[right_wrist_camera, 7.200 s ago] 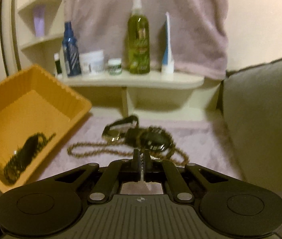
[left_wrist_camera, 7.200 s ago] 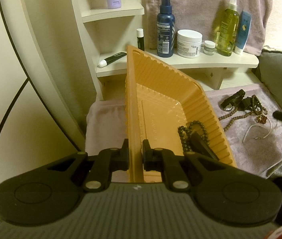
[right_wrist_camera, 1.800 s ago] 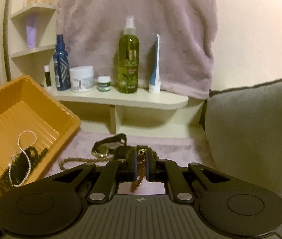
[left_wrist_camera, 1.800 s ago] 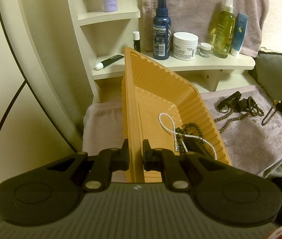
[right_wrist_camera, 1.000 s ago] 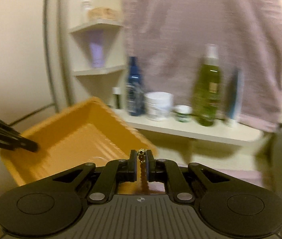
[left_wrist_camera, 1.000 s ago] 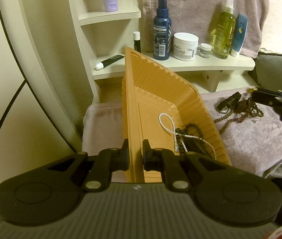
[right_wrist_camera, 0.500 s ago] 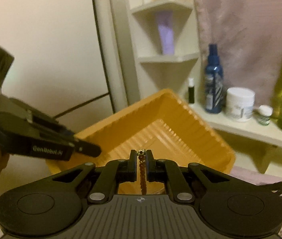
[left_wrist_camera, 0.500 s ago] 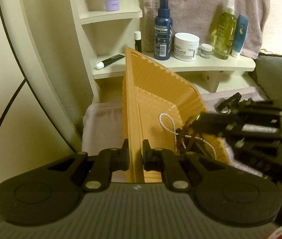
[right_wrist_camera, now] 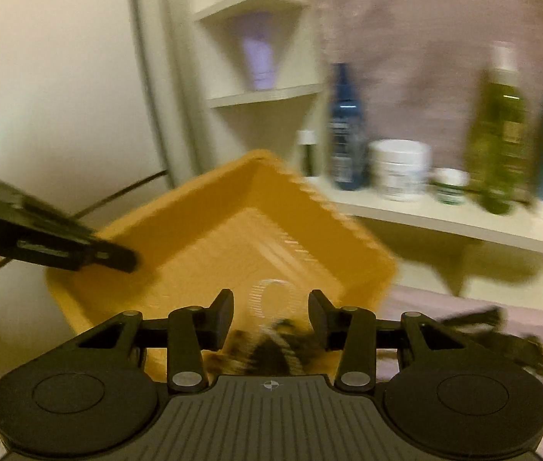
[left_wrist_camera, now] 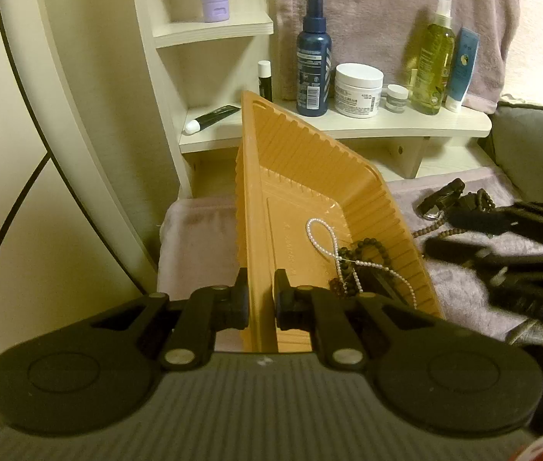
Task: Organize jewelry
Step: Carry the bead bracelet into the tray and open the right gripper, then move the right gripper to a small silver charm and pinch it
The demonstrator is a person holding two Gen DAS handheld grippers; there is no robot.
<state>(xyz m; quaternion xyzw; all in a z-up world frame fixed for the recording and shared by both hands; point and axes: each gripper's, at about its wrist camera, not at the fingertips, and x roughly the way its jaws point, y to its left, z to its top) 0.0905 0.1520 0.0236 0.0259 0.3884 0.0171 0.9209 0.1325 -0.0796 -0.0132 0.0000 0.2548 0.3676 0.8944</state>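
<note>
An orange ribbed tray (left_wrist_camera: 310, 153) stands tilted, with my left gripper (left_wrist_camera: 262, 294) shut on its near wall. Inside lie a pearl strand (left_wrist_camera: 325, 238), a dark bead bracelet (left_wrist_camera: 367, 247) and a small brown bead chain (left_wrist_camera: 338, 288). My right gripper (right_wrist_camera: 271, 307) hovers over the tray (right_wrist_camera: 202, 223); its jaws are opening and nothing is pressed between them. A blurred heap of beads (right_wrist_camera: 271, 345) shows just below the jaws. In the left wrist view the right gripper (left_wrist_camera: 444, 230) is a dark blur over the towel, beside a black watch (left_wrist_camera: 440, 199) and a brown bead necklace (left_wrist_camera: 438, 232).
A cream shelf (left_wrist_camera: 406, 126) behind the tray carries a blue spray bottle (left_wrist_camera: 313, 57), a white jar (left_wrist_camera: 358, 90), a green bottle (left_wrist_camera: 432, 65) and tubes. A lilac towel (left_wrist_camera: 463, 288) covers the surface. At far right sits a grey cushion (left_wrist_camera: 532, 146).
The right gripper's jaws have parted and the brown bead chain has left them; it now lies in the tray. That gripper has drawn back to the right. The left gripper has not moved.
</note>
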